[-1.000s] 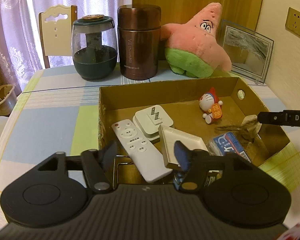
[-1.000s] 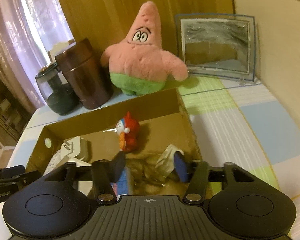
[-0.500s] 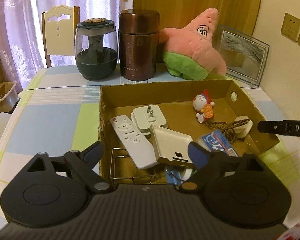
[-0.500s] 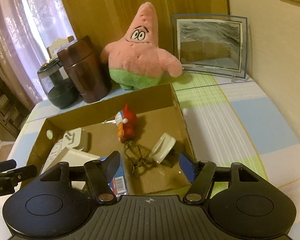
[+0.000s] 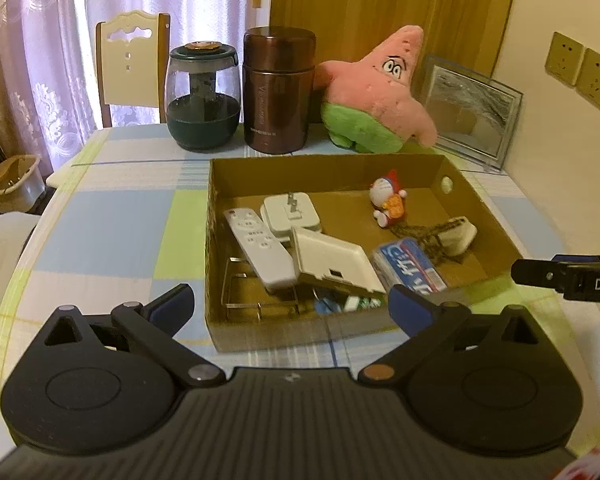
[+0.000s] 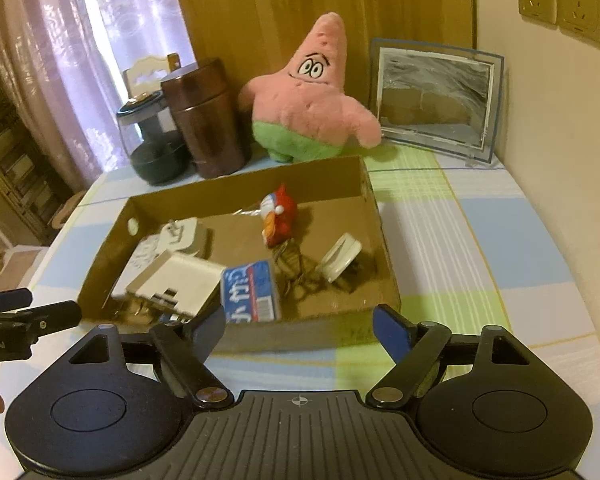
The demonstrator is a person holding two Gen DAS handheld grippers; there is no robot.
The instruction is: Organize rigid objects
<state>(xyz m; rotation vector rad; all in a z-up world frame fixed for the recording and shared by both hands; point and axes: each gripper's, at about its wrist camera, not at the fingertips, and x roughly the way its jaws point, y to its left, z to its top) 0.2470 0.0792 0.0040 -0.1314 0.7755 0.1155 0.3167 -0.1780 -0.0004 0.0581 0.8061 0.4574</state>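
One view only (left wrist) shows remote [image 5: 259, 249] — boxed.

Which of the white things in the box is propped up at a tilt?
The flat white case in the middle: its edge rests on the remote, while the plug adapter lies flat.
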